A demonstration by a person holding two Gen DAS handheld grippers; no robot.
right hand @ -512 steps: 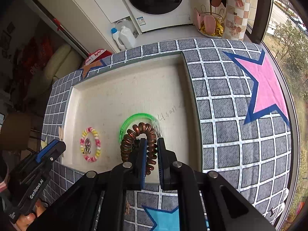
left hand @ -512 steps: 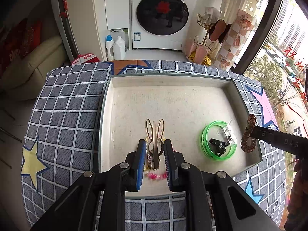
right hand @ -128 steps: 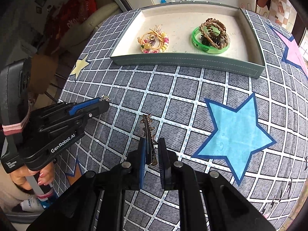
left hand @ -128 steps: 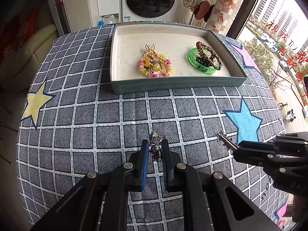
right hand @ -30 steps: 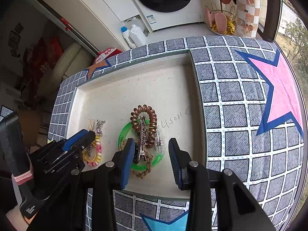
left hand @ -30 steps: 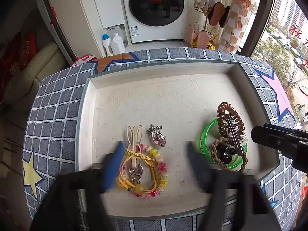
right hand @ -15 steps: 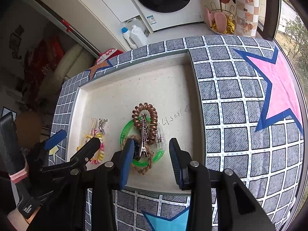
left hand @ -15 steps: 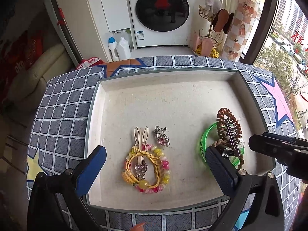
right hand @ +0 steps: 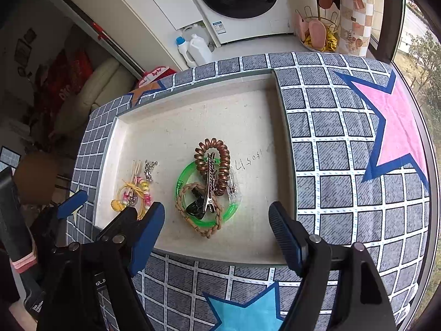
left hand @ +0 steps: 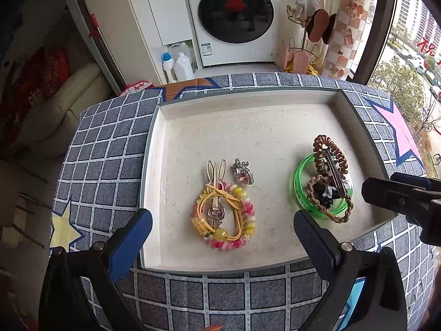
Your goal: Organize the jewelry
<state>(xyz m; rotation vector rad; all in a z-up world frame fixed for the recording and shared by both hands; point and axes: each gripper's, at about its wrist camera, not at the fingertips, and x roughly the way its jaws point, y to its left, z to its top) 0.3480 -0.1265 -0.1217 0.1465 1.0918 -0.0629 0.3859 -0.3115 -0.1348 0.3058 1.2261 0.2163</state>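
Note:
A shallow grey-rimmed tray (left hand: 150, 149) (right hand: 284, 127) holds two heaps. On the left lie a pink and yellow bead bracelet (left hand: 245, 220) (right hand: 145, 190), a yellow hair tie, a rabbit-ear clip (left hand: 216, 169) and a silver brooch (left hand: 244, 172) (right hand: 148, 169). On the right lie a green bangle (left hand: 296, 184) (right hand: 180, 179), a brown coil hair tie (left hand: 329, 151) (right hand: 210, 150), a braided tie and a metal clip (right hand: 209, 184). My left gripper (left hand: 222, 244) is open and empty over the tray's near edge. My right gripper (right hand: 216, 237) is open and empty near the right heap; it also shows in the left wrist view (left hand: 397, 193).
The tray sits on a grey checked cloth with stars (left hand: 104, 165) (right hand: 386, 127). Beyond the table stand a washing machine (left hand: 234, 13), detergent bottles (left hand: 176, 66) and a wire rack (left hand: 303, 52). A window is on the right.
Both grippers have opened wide and drawn back slightly toward the tray's near edge. The brooch and the metal clip lie in the tray, let go.

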